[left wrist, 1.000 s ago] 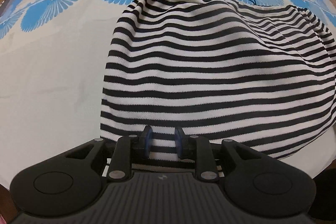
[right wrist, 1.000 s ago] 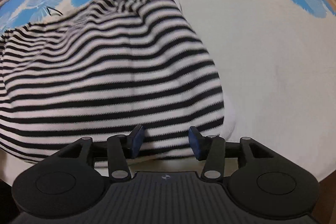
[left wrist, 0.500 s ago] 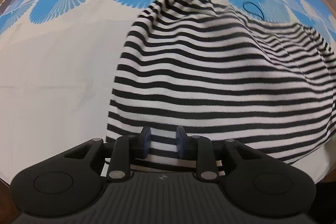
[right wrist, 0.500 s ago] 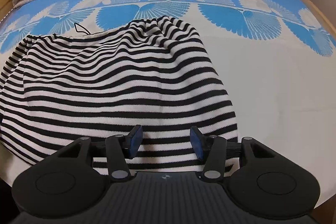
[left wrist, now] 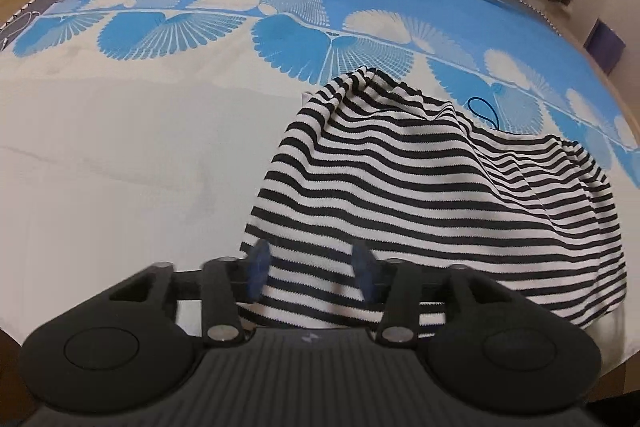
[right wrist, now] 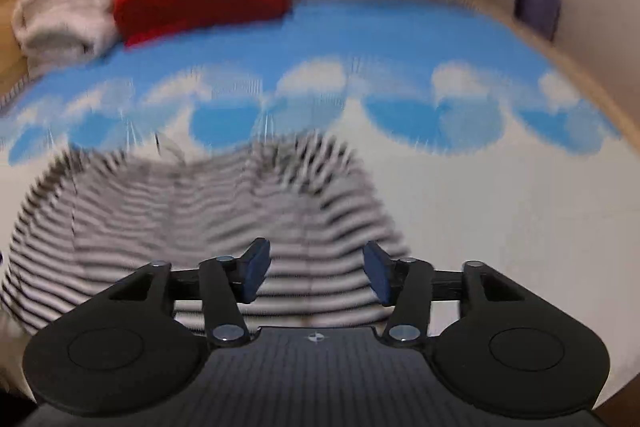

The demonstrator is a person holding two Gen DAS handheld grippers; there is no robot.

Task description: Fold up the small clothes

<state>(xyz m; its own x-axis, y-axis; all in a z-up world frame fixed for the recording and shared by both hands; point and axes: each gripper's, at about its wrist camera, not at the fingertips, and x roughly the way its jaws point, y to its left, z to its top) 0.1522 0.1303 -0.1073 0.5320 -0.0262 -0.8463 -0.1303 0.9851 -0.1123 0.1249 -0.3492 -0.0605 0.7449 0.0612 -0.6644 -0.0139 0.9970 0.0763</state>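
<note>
Black-and-white striped knit garment (left wrist: 420, 195) lies folded over on the blue-and-white shell-patterned bed sheet (left wrist: 132, 163), filling the lower right of the left view. Left gripper (left wrist: 310, 269) and right gripper (right wrist: 316, 273) have just been opening their jaws, nothing clamped. One fold looks finished; smoothing or another fold probably remains.

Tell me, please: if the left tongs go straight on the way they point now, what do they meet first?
Most likely the striped garment, lying directly ahead of the open left tongs on the bedsheet; depth is uncertain.
</note>
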